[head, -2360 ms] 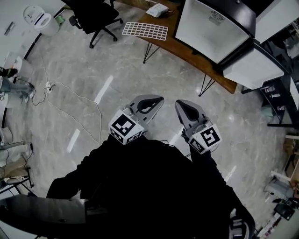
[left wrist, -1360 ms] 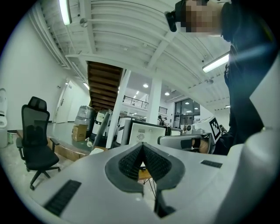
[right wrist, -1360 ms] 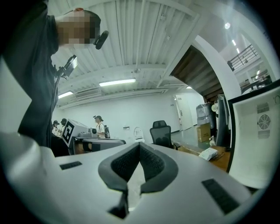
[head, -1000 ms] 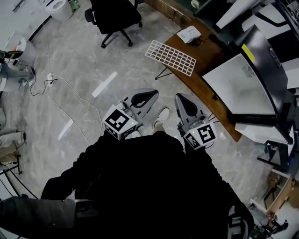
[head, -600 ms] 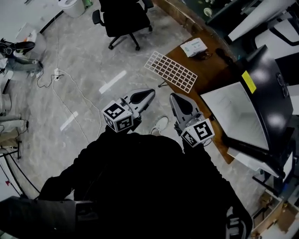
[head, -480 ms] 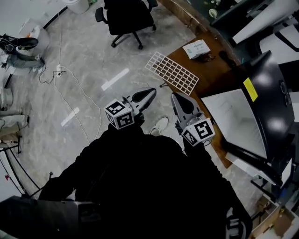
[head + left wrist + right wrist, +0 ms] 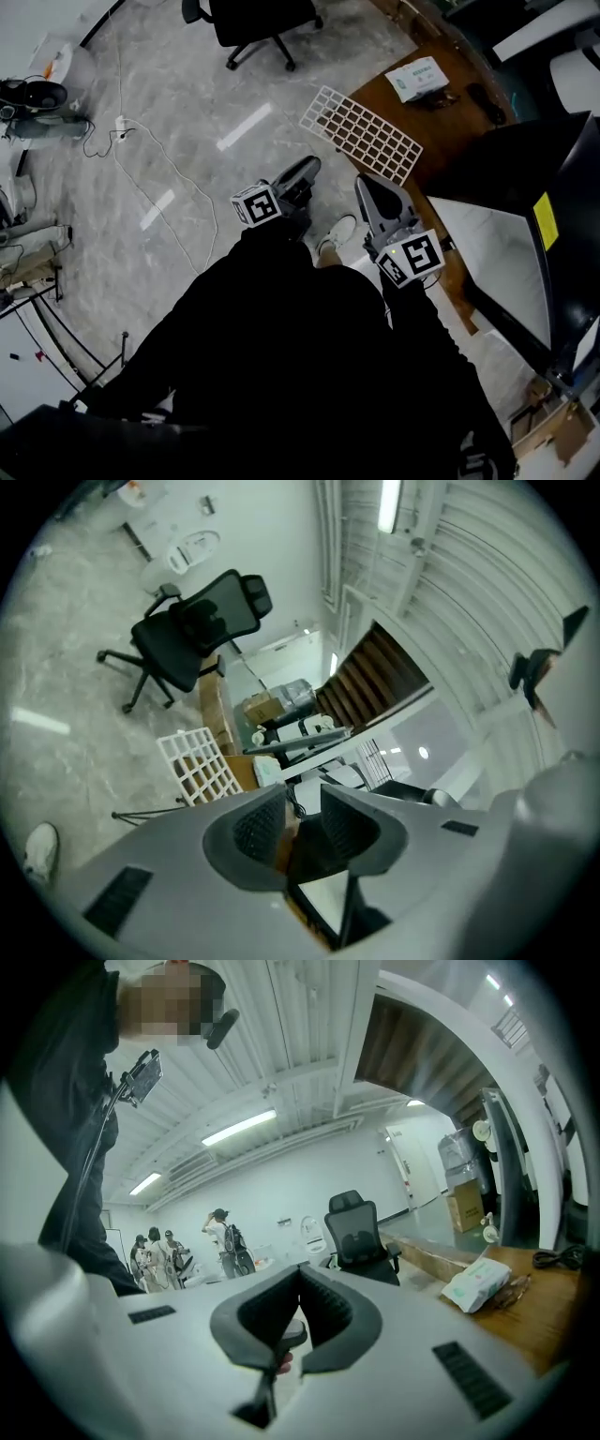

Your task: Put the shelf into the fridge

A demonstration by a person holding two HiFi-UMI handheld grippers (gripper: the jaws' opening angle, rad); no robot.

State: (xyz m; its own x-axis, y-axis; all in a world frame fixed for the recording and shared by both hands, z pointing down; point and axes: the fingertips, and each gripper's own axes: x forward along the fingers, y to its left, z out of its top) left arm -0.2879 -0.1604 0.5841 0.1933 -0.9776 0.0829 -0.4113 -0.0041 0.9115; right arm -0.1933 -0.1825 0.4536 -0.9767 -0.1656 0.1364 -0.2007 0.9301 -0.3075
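The white wire shelf [image 7: 361, 133] lies flat on the brown table [image 7: 455, 127], jutting over its near edge; it also shows in the left gripper view [image 7: 202, 766]. The fridge [image 7: 525, 234] stands at the right, black with a white panel. My left gripper [image 7: 309, 169] is over the floor short of the shelf. Its jaws have just been opening and now stand apart [image 7: 302, 819] with nothing between them. My right gripper [image 7: 368, 183] hangs just below the shelf's near edge, and its jaws [image 7: 300, 1279] are shut and empty.
A black office chair [image 7: 258, 19] stands on the floor beyond the shelf. A white tissue pack [image 7: 419, 78] lies on the table behind the shelf. A cable [image 7: 141, 178] trails across the floor at the left. My shoe [image 7: 339, 234] shows between the grippers. Several people [image 7: 220, 1237] stand far off.
Both grippers have come closer to the table and shelf. The left gripper has rolled onto its side and its jaws have parted. The right gripper's jaws stay shut.
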